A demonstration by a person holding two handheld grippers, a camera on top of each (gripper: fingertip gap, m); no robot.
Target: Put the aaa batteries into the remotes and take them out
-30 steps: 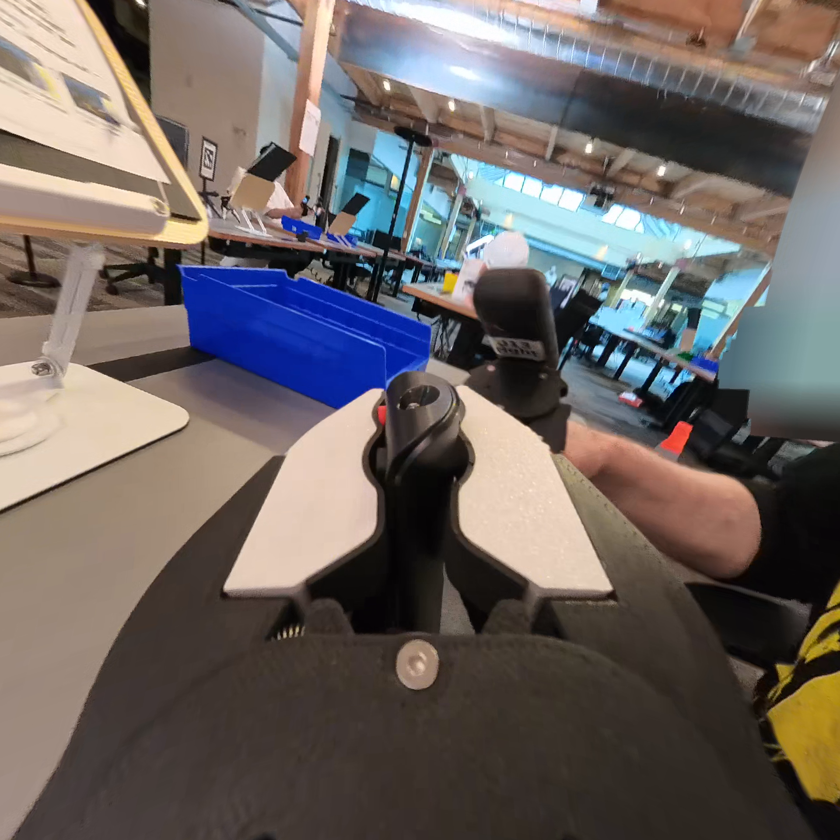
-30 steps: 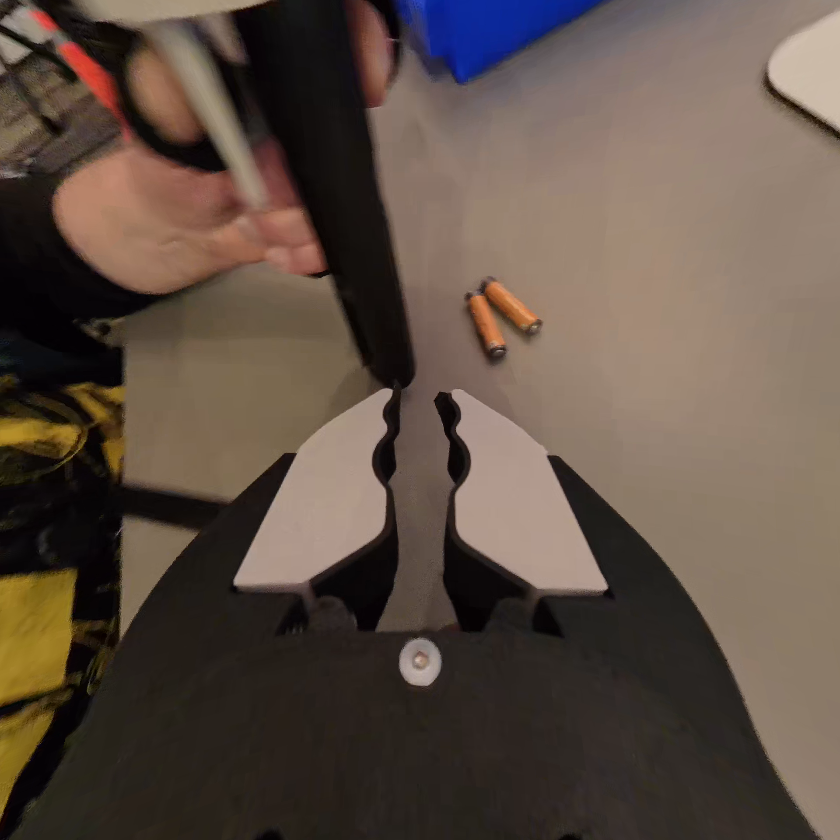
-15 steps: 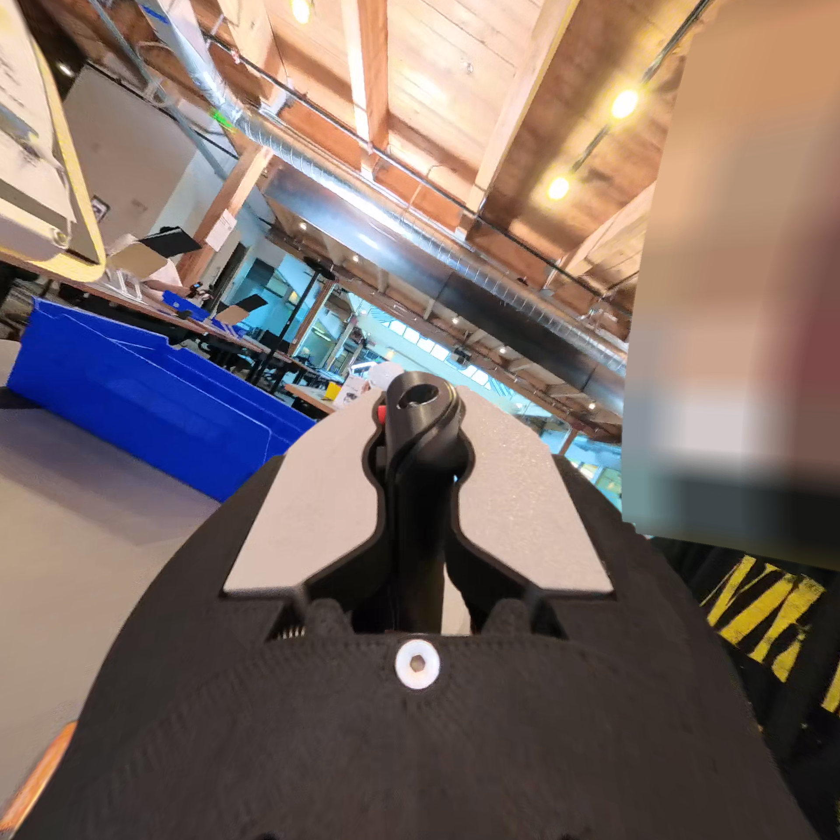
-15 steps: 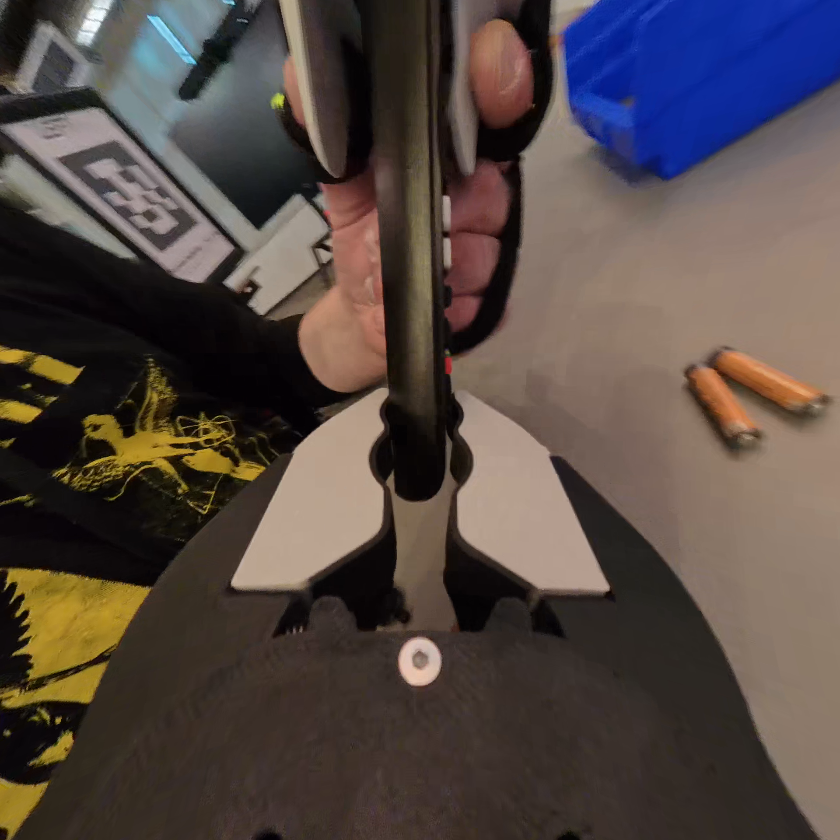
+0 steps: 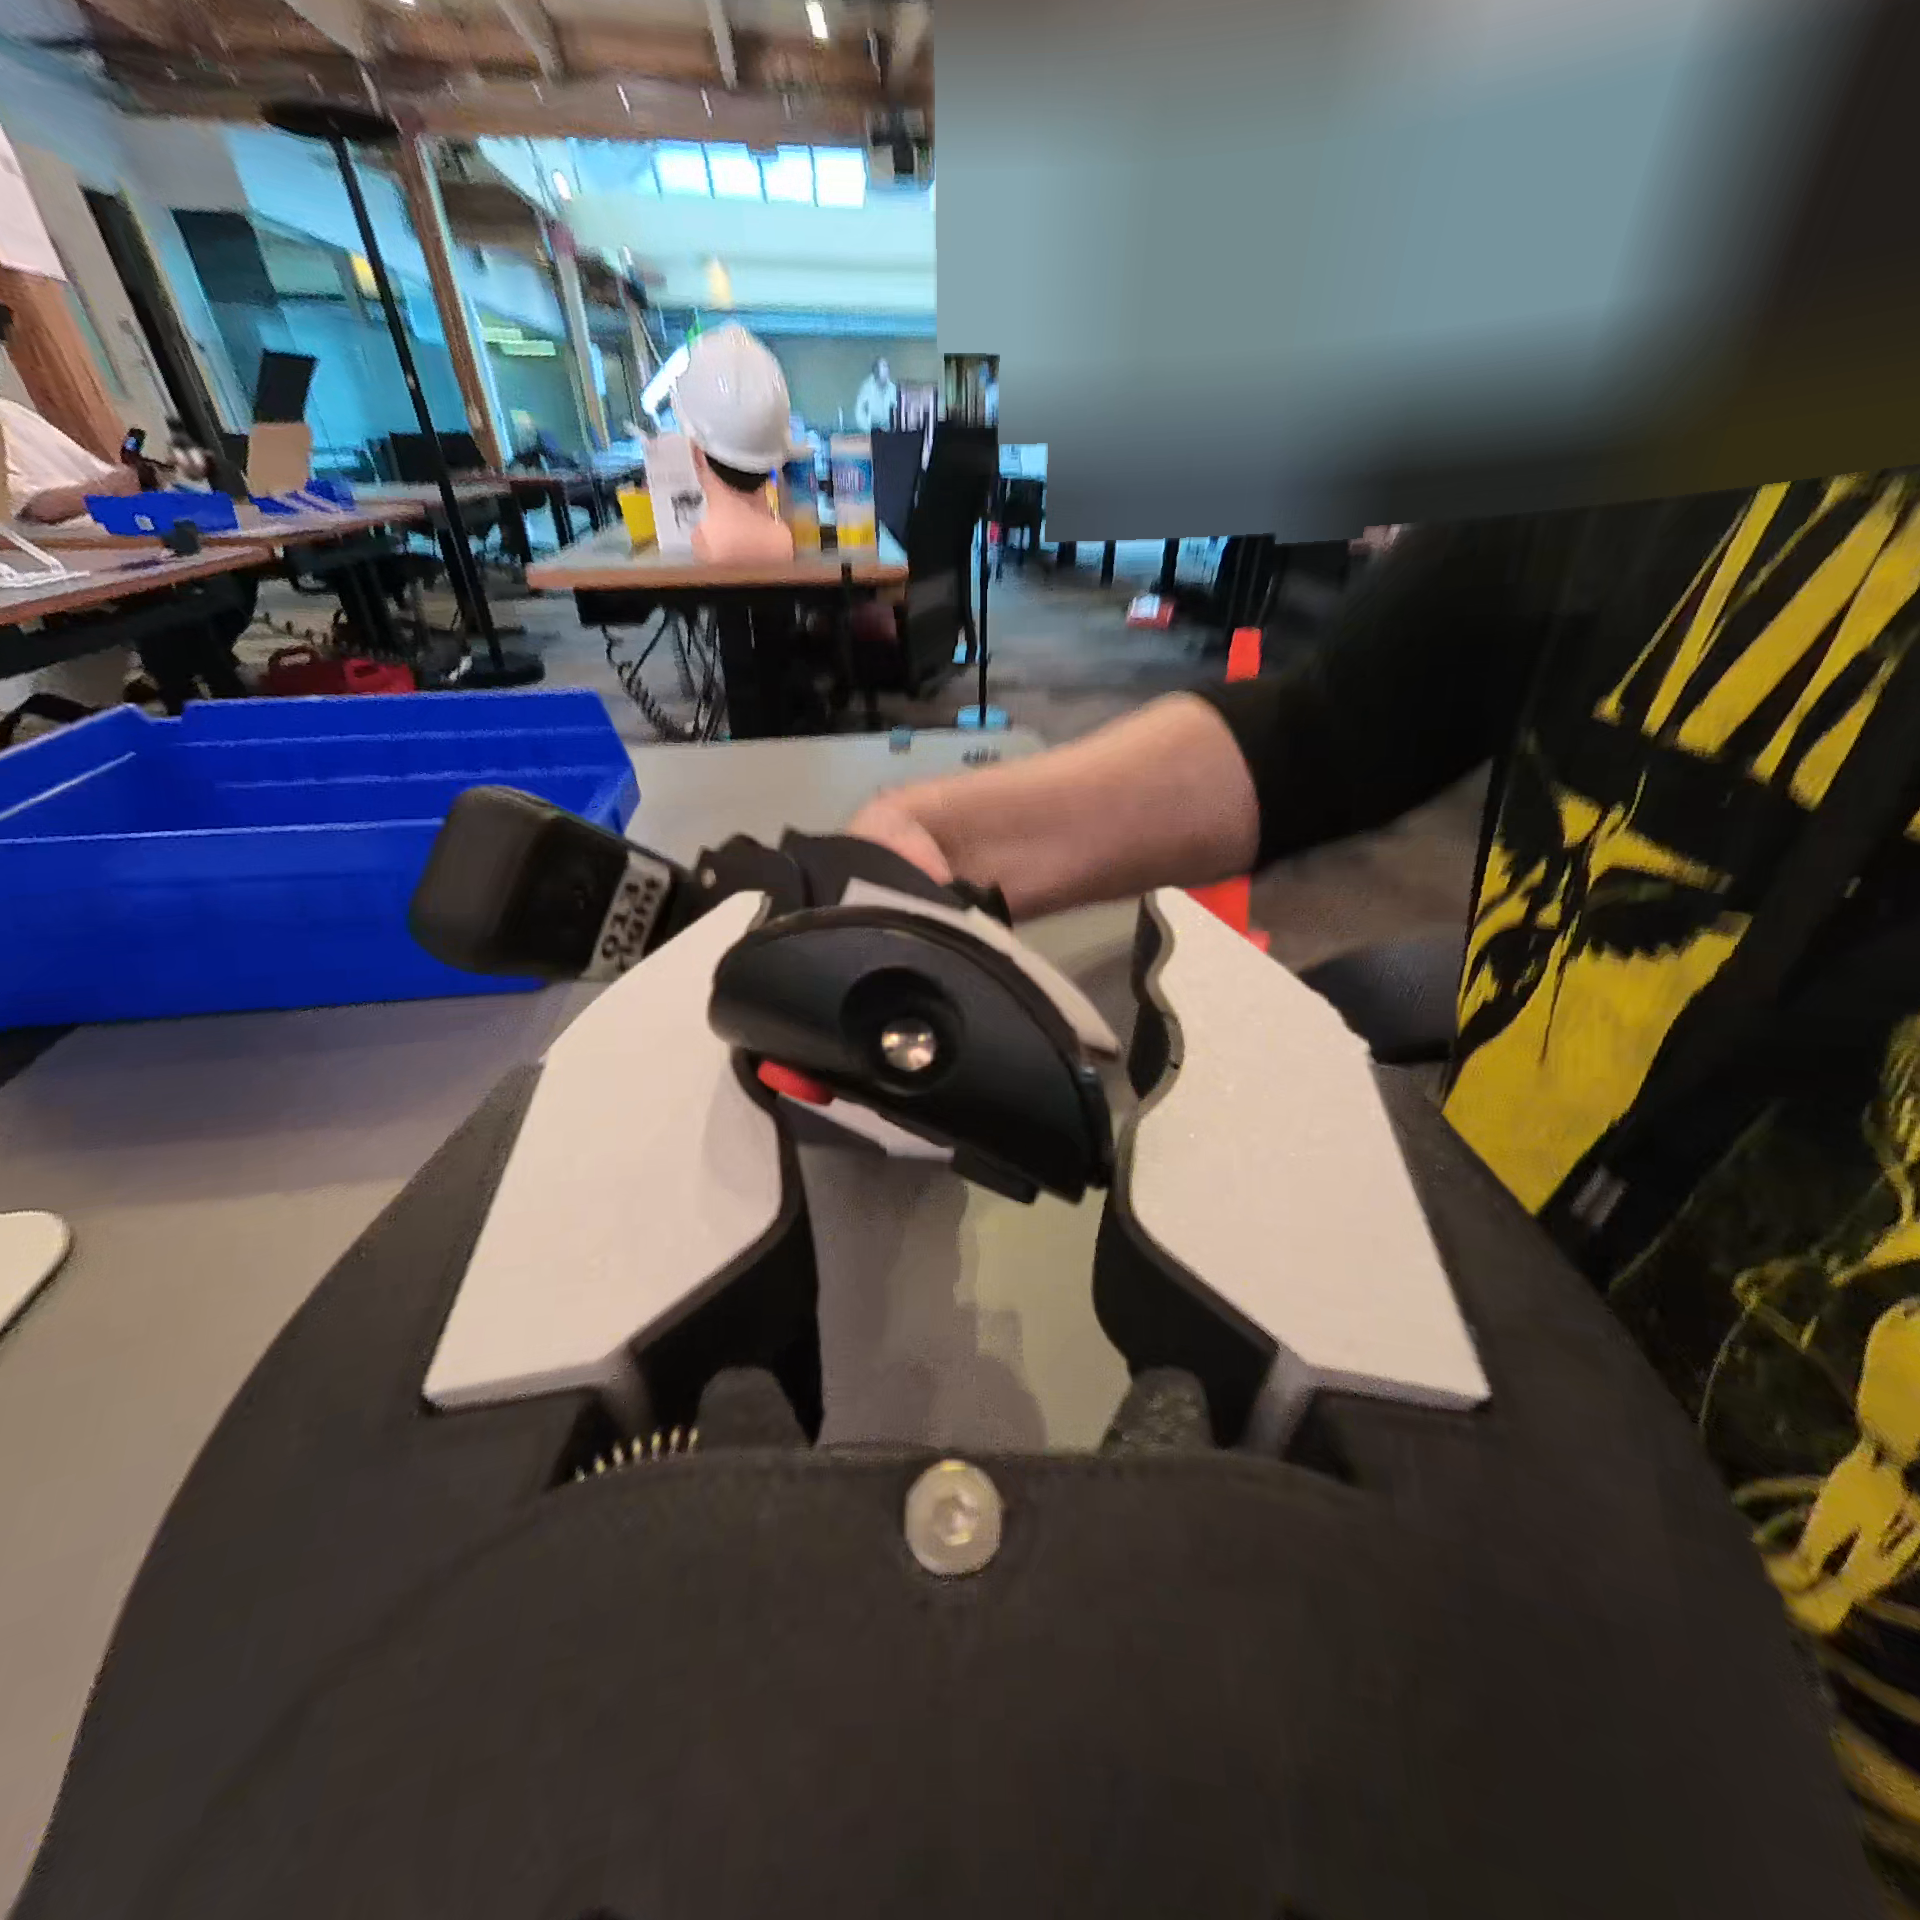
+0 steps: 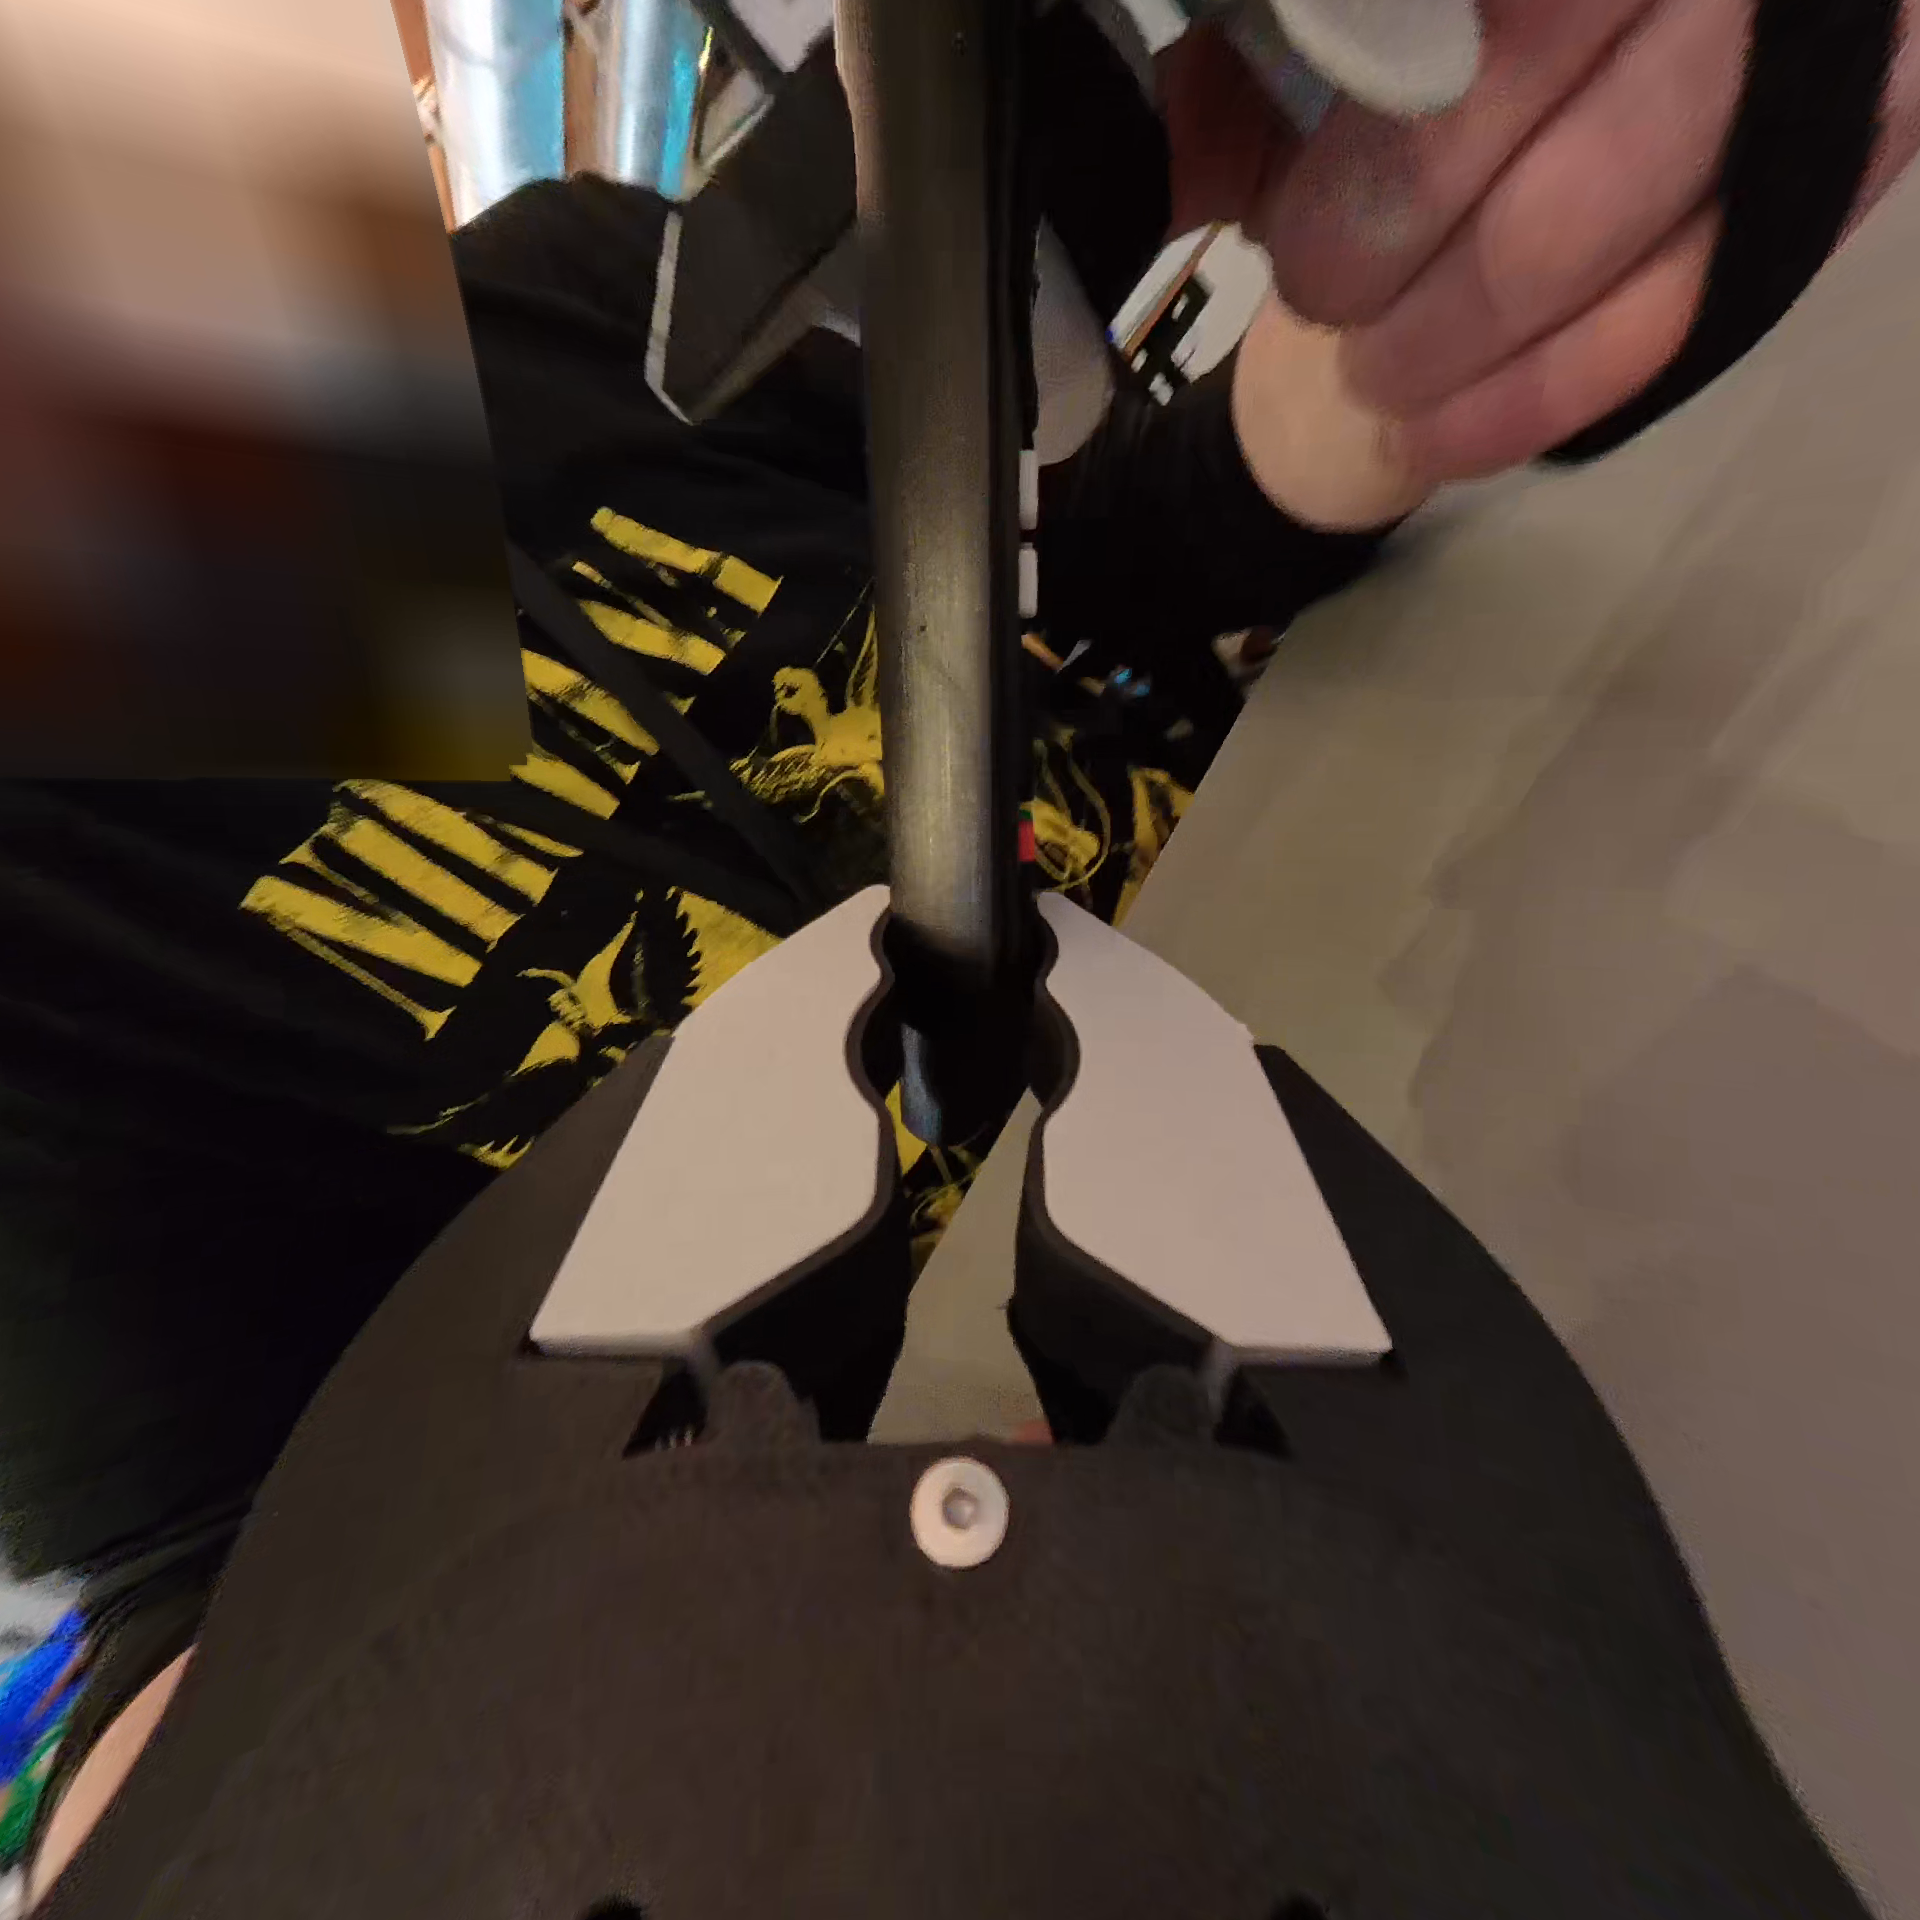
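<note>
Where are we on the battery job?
Early. Done: the remote is up off the table, clamped at one end by the right gripper. In hand: the left gripper stands open around its other end, likely a regrasp. Left: no batteries in view and the cover's state is unclear, so loading and removal apparently remain.

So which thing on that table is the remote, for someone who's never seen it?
Start at the grey table with the big blue bin at its back. In front of the bin, the left gripper has its fingers spread around a slim black bar: the remote. Its small red button and round end window set it apart from the black gripper parts around it.
</note>
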